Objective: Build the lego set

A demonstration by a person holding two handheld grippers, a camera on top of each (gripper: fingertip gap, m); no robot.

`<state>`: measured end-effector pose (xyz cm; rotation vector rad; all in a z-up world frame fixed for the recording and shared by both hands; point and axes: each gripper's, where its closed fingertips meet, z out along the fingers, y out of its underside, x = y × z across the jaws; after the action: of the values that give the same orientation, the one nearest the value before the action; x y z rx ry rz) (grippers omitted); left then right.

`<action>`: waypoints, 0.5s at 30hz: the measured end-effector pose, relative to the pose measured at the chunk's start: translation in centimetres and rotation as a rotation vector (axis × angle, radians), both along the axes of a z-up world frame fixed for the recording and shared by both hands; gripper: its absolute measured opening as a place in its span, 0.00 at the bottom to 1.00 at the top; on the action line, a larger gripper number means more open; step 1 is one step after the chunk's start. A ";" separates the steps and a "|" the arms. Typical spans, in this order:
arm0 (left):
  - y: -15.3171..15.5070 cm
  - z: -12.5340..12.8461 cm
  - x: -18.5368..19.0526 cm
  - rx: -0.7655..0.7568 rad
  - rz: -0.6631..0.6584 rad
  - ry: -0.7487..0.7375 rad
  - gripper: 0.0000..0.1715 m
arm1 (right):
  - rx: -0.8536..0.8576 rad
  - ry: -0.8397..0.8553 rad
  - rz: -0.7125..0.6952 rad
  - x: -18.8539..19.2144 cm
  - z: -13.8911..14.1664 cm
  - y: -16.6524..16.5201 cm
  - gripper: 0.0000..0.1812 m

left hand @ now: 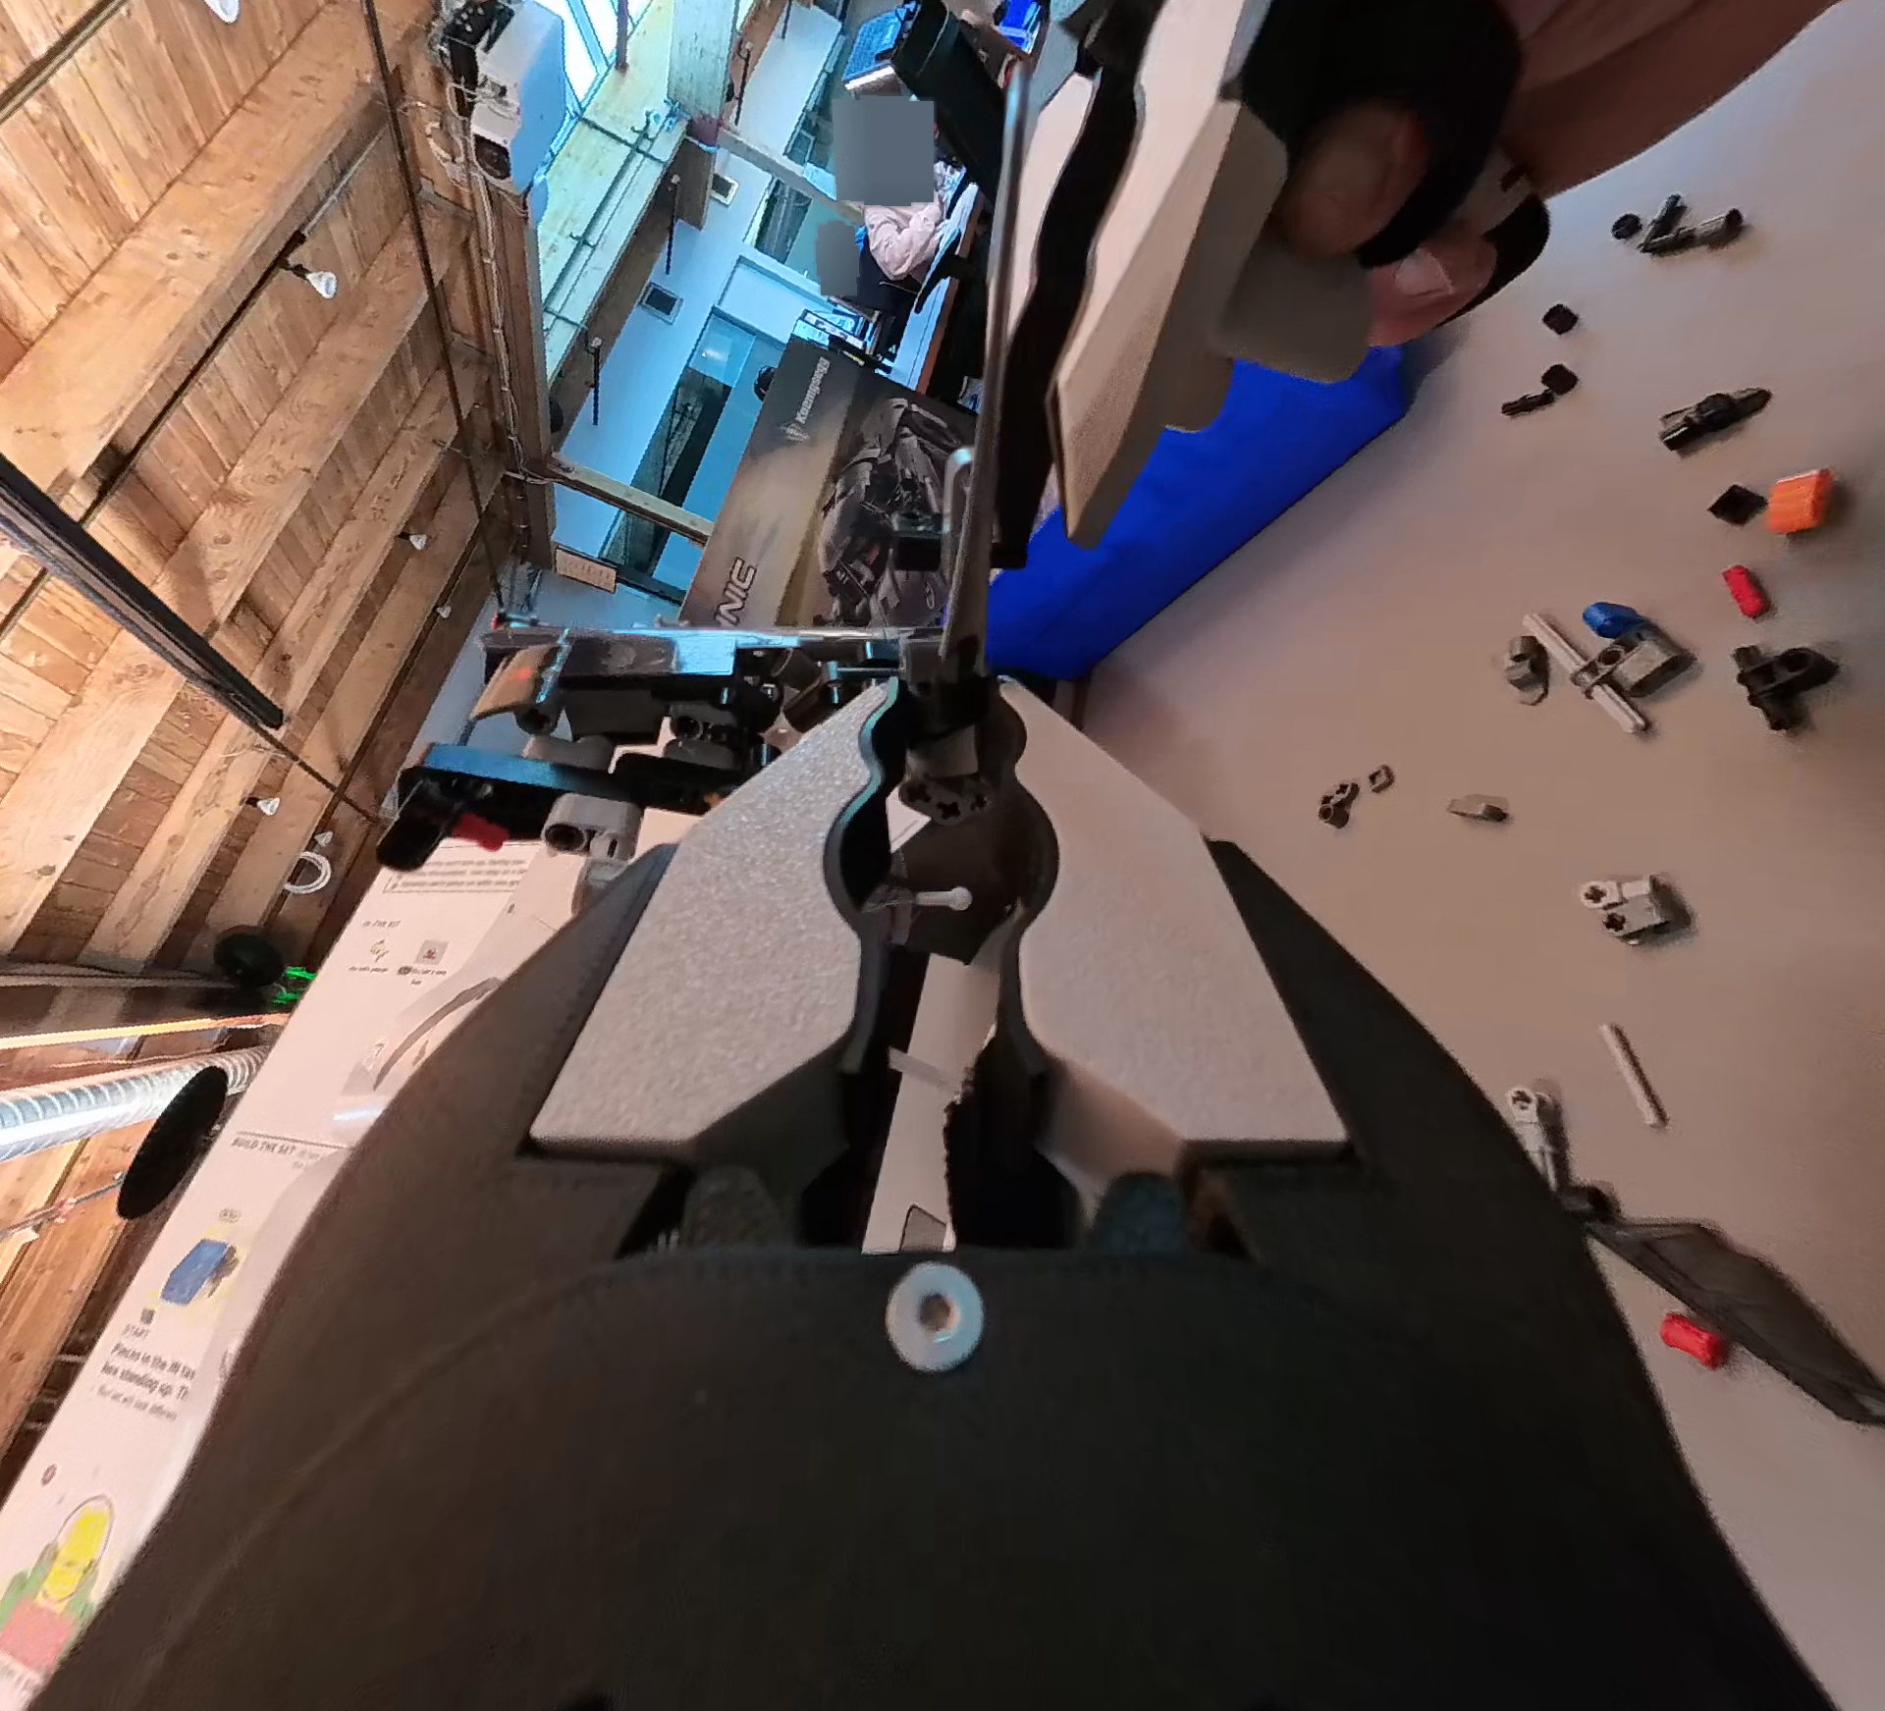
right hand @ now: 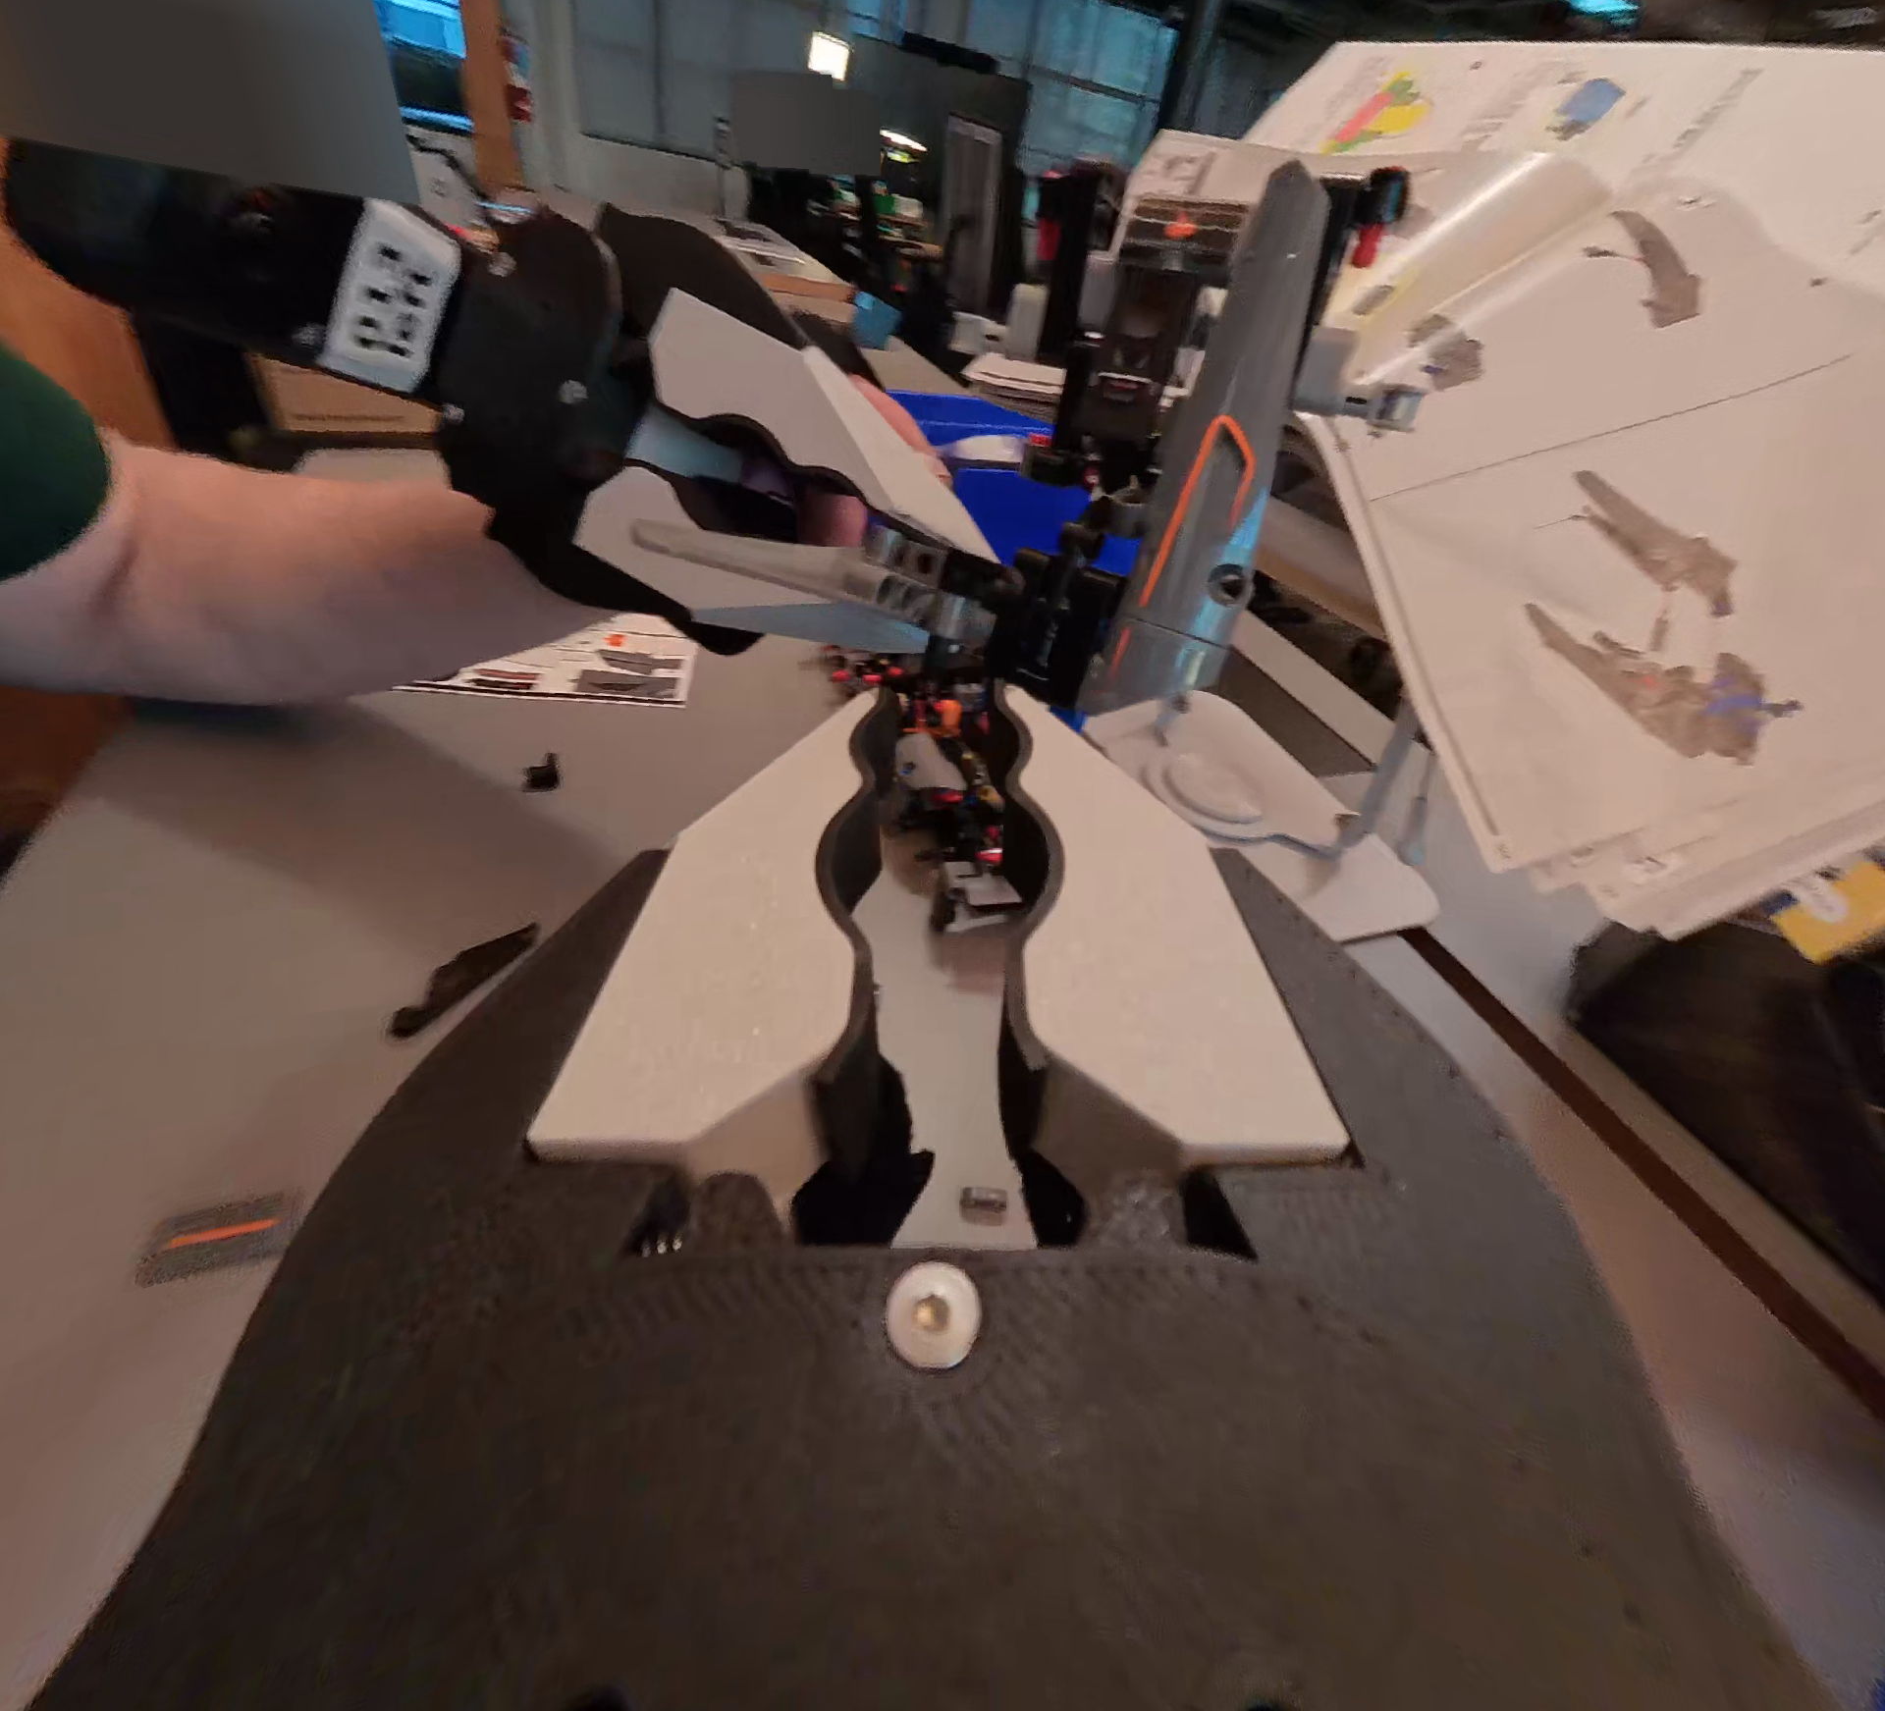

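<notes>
The half-built lego model is a grey panel with an orange stripe on a black and grey frame, held up above the table. It also shows in the left wrist view. My left gripper is shut on a grey beam at the model's end, where a grey cross-hole connector sits between its fingers. It comes in from the left in the right wrist view. My right gripper has its tips closed around a black part under the model. It shows from the side in the left wrist view.
Loose lego pieces and an orange piece lie scattered on the white table. A blue bin and the set's box stand behind. An open instruction book on a stand is at right. A sticker sheet lies at left. The grippers are tip to tip, or close to it.
</notes>
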<state>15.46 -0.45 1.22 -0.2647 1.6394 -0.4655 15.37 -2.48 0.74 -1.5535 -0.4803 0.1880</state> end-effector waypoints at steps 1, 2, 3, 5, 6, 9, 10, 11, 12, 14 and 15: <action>0.0 0.0 0.0 0.002 0.002 -0.001 0.07 | 0.004 -0.005 -0.043 0.3 0.0 0.4 0.08; 0.0 0.0 0.0 0.004 0.005 -0.003 0.07 | 0.009 -0.005 -0.056 0.3 0.1 0.5 0.08; 0.1 0.0 0.0 0.005 0.007 -0.003 0.07 | 0.010 -0.011 -0.068 0.3 0.1 0.6 0.08; 0.1 0.0 0.1 0.007 0.010 -0.004 0.07 | 0.017 -0.031 -0.077 0.1 0.2 0.7 0.06; 0.0 0.0 0.1 0.006 0.007 -0.005 0.07 | 0.018 -0.030 -0.073 0.0 0.2 0.6 0.05; 0.0 0.1 0.1 0.010 0.007 -0.004 0.07 | 0.016 -0.008 -0.057 -0.1 0.3 0.6 0.05; 0.0 0.0 0.1 0.015 0.007 -0.004 0.07 | 0.013 -0.008 -0.052 -0.1 0.3 0.6 0.04; -0.1 0.0 0.1 0.017 0.005 -0.002 0.07 | 0.005 -0.010 -0.049 -0.2 0.1 0.6 0.04; -0.1 -0.1 0.1 0.019 0.002 0.000 0.07 | -0.003 -0.010 -0.038 -0.2 0.0 0.5 0.06; -0.1 -0.1 0.1 0.024 0.003 0.001 0.07 | -0.009 0.018 -0.006 -0.3 0.1 0.2 0.09; -0.1 -0.1 0.1 0.024 0.003 0.002 0.07 | -0.007 0.027 -0.001 -0.2 0.3 0.1 0.11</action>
<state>15.56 -0.56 1.10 -0.2498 1.6451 -0.4430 15.13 -2.39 1.01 -1.5557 -0.4581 0.2102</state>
